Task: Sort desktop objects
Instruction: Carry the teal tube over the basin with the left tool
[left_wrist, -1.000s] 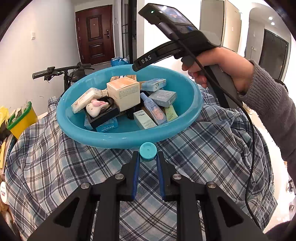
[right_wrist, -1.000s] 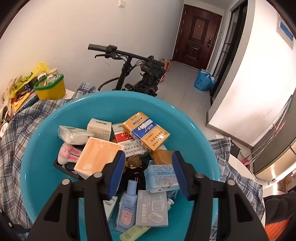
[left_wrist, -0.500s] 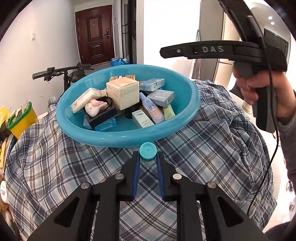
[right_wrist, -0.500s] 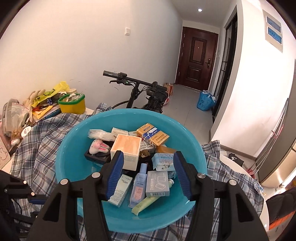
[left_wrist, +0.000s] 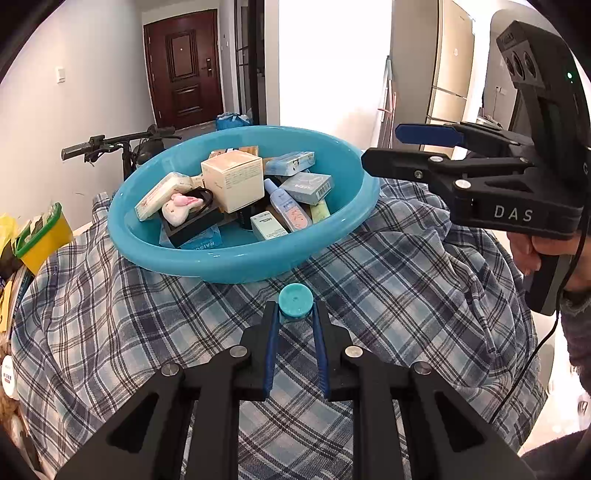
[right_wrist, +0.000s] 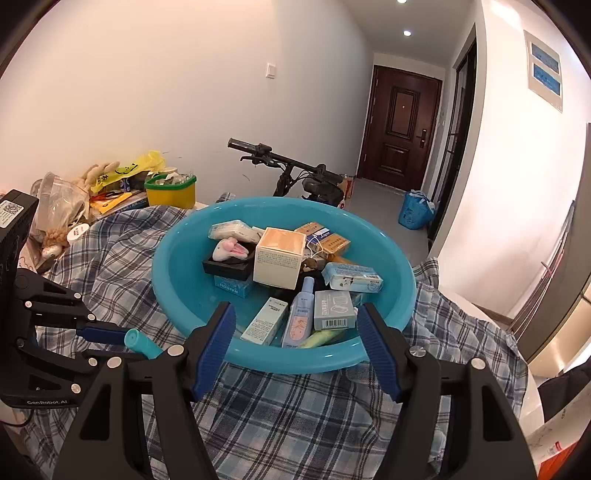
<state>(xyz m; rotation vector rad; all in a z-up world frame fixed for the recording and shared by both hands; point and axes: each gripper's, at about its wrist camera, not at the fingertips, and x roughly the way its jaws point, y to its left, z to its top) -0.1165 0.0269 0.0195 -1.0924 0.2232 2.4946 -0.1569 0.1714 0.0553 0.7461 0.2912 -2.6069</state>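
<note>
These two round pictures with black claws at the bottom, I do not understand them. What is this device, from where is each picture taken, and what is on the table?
A person holds a hand-held two-finger gripper in each hand; each carries a wide-angle camera looking along its fingers. In the left camera's picture, the left gripper is shut on a small teal-capped bottle. In the right camera's picture, the right gripper holds nothing; its jaws are opening. A plaid cloth covers the table. On it stands a blue basin filled with small boxes, a spray bottle and a pink rabbit toy.
</note>
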